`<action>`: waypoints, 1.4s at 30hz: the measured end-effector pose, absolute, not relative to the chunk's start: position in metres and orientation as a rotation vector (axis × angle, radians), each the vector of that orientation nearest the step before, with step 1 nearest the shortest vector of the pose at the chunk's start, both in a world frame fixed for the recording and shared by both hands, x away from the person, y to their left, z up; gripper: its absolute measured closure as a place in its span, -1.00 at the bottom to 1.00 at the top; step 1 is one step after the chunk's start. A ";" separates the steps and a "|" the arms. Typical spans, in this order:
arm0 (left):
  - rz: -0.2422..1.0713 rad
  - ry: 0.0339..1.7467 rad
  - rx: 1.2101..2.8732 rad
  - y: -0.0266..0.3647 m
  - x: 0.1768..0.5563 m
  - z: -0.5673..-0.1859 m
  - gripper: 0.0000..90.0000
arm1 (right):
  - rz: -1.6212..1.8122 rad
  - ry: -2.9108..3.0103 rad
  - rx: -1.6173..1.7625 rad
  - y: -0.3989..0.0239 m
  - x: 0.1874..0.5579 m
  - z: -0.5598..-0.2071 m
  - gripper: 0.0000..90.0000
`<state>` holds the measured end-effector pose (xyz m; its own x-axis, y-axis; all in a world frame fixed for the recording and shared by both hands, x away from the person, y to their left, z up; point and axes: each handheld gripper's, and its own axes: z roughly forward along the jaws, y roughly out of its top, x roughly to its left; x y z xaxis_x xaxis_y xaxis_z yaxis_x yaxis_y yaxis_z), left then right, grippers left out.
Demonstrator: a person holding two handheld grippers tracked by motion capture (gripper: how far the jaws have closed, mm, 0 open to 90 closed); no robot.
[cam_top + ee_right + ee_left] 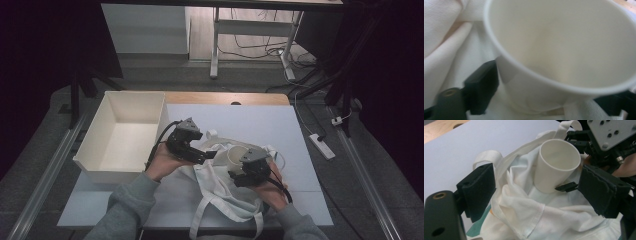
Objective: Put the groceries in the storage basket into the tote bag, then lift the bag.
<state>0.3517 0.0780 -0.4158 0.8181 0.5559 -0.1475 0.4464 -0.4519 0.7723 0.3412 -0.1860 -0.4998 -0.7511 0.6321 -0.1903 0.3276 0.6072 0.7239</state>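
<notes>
A white paper cup rests tilted on a crumpled white cloth tote bag near the table's front. My right gripper is open, its jaws on either side of the cup's lower wall and close to it. One of its fingertips lies by the cup's base. My left gripper is open just left of the cup, jaws wide apart over bunched bag cloth and a strap.
A deep white bin stands empty at the table's left side. The bag lies on a pale sheet that covers the wooden table. On the floor to the right lies a power strip.
</notes>
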 end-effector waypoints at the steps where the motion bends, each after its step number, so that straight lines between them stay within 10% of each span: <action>1: 0.150 0.732 2.122 0.079 0.352 -0.416 -0.68 | 0.981 2.408 0.771 -0.187 0.340 -0.498 -0.77; 42: 0.226 0.939 2.178 0.081 0.317 -0.445 -0.40 | 1.161 2.238 0.818 -0.270 0.313 -0.437 -0.60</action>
<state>0.3173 0.0814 -0.4454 0.7161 0.6873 -0.1215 0.5565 -0.4572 0.6938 0.3127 -0.2696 -0.4374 -0.7026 0.6969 -0.1436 0.2838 0.4595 0.8416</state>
